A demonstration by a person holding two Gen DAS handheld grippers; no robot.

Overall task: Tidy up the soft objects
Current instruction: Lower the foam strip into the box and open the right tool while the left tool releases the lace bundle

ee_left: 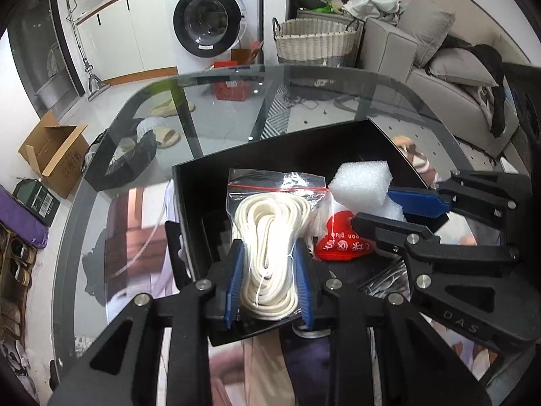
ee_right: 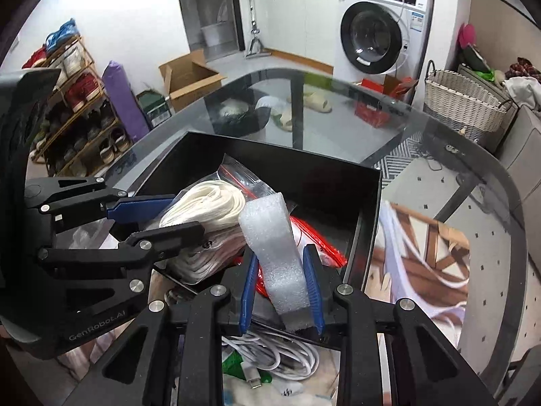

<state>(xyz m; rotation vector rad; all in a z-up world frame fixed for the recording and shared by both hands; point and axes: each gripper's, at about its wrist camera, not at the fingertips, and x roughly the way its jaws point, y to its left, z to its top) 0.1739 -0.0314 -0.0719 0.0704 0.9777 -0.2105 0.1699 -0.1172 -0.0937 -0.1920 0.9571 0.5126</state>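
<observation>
A black box (ee_left: pixel 189 182) sits on the glass table (ee_left: pixel 101 209); it also shows in the right wrist view (ee_right: pixel 338 176). My left gripper (ee_left: pixel 268 257) is shut on a clear zip bag of white rope (ee_left: pixel 270 223) and holds it over the box. The bag also shows in the right wrist view (ee_right: pixel 206 203), with the left gripper (ee_right: pixel 162 213) around it. My right gripper (ee_right: pixel 280 264) is shut on a white foam block (ee_right: pixel 274 237), held over the box. In the left wrist view the foam block (ee_left: pixel 361 182) sits between the right gripper's fingers (ee_left: pixel 416 199). A red packet (ee_left: pixel 341 242) lies in the box.
A coiled white cable (ee_right: pixel 280 355) lies on the table in front of the box. On the floor beyond the table are a washing machine (ee_left: pixel 209 17), a wicker basket (ee_left: pixel 314 40), a cardboard box (ee_left: pixel 50 152), a sofa (ee_left: pixel 439 67) and a shoe rack (ee_right: pixel 74 101).
</observation>
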